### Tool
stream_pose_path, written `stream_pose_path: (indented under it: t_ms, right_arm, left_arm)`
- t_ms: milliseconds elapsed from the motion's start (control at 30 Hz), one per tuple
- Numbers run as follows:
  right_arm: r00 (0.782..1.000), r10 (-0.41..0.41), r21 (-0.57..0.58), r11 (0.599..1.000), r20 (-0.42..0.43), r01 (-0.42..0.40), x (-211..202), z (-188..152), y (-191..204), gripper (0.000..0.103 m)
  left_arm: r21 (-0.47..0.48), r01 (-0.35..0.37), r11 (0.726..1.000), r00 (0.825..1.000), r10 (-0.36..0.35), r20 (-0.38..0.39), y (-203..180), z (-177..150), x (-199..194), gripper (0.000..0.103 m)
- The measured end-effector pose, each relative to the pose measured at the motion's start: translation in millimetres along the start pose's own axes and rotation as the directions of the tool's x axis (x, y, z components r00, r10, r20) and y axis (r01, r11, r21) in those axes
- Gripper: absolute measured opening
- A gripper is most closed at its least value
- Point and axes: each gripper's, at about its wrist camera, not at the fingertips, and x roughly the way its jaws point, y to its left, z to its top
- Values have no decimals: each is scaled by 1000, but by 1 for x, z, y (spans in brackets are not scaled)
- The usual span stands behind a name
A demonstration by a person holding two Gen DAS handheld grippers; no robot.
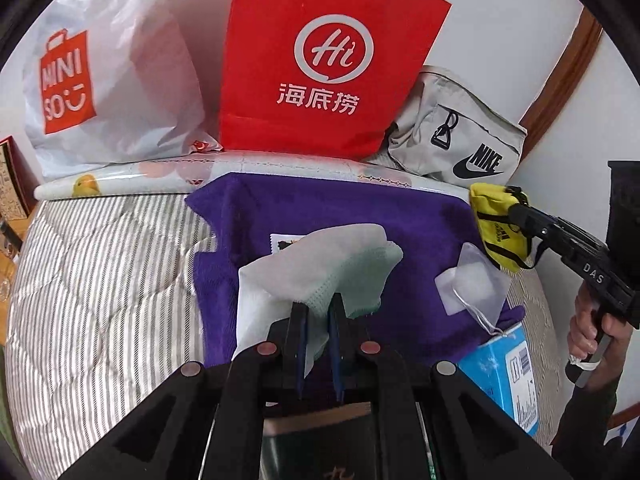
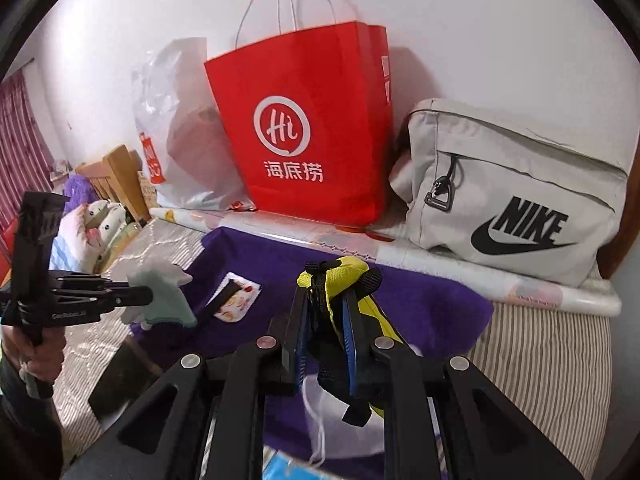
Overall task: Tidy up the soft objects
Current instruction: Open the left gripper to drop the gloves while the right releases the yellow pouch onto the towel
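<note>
The left gripper (image 1: 318, 322) is clenched on a pale mint cloth (image 1: 320, 264) above the purple towel (image 1: 344, 208) on the bed; the right gripper (image 2: 324, 332) grips a yellow Adidas pouch (image 2: 352, 280). Held by an edge, either could slip or snag. Ahead stand a red "Hi 海底捞" bag (image 1: 320, 60), a Miniso bag (image 1: 112, 80) and a grey Nike bag (image 2: 512, 196).
</note>
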Motion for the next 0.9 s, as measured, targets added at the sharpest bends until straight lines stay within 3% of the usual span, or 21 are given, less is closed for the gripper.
stream_pose_path:
  t_ms: [500,900]
  right_arm:
    - [992,-58,-68,996,-109,51,59,-1,-2,15]
    - [989,-40,-97,995,-144,26,69,-7,5,17]
  left_arm:
    - [36,45,998,995,-41,-94,-9,8,43,10]
    - [54,39,998,987,-30,-155,-12,3,64,11]
